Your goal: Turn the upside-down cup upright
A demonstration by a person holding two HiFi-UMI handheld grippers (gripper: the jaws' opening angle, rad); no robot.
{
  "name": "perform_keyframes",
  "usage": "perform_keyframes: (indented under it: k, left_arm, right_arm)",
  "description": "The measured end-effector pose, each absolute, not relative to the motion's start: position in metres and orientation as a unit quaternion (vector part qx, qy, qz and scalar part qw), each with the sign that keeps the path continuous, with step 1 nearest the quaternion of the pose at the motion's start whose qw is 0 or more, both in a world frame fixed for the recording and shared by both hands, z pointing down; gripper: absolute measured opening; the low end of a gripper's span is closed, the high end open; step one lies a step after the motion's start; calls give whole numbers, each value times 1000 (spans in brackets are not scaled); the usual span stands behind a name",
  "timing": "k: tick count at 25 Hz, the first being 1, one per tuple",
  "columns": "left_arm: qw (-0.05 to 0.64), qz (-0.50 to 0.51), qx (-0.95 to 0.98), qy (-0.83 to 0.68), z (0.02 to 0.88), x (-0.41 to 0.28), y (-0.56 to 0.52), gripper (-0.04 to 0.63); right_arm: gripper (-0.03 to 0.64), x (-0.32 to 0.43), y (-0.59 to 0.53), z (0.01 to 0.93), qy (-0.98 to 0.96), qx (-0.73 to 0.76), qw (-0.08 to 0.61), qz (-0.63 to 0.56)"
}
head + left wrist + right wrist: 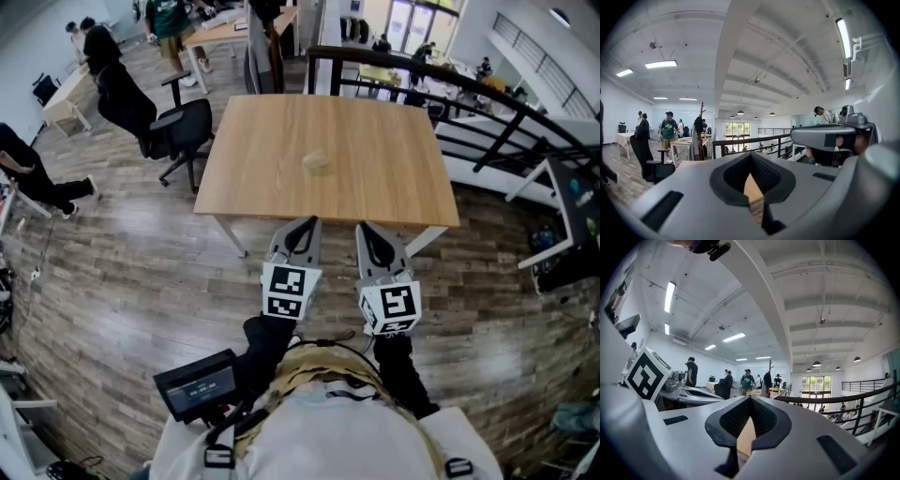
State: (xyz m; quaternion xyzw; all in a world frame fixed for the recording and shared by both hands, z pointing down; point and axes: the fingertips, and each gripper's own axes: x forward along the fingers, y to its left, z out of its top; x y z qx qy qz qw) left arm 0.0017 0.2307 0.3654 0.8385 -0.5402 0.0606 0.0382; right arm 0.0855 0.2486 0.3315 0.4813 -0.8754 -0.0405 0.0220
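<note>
A small pale tan cup (317,161) sits alone near the middle of the wooden table (253,150); it is too small to tell which way up it stands. Both grippers hover side by side over the floor just short of the table's near edge, pointing at it and well away from the cup. The left gripper (305,226) (751,159) is shut with nothing in it. The right gripper (367,231) (750,401) looks shut and empty too. In both gripper views only a sliver of the tabletop shows between the pads, and the cup is hidden.
A black office chair (178,131) stands at the table's left corner. A dark railing (450,80) runs behind and to the right of the table. People (98,42) and desks (220,33) are at the back left. Wood-plank floor (122,272) surrounds the table.
</note>
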Motion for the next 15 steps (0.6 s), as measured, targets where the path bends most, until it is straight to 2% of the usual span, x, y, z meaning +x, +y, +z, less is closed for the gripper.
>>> perform_keyframes:
  k: [15]
  left_arm:
    - [60, 65, 840, -535, 386, -28, 225, 0]
  right_arm:
    - [20, 57, 241, 350, -869, 492, 36, -26]
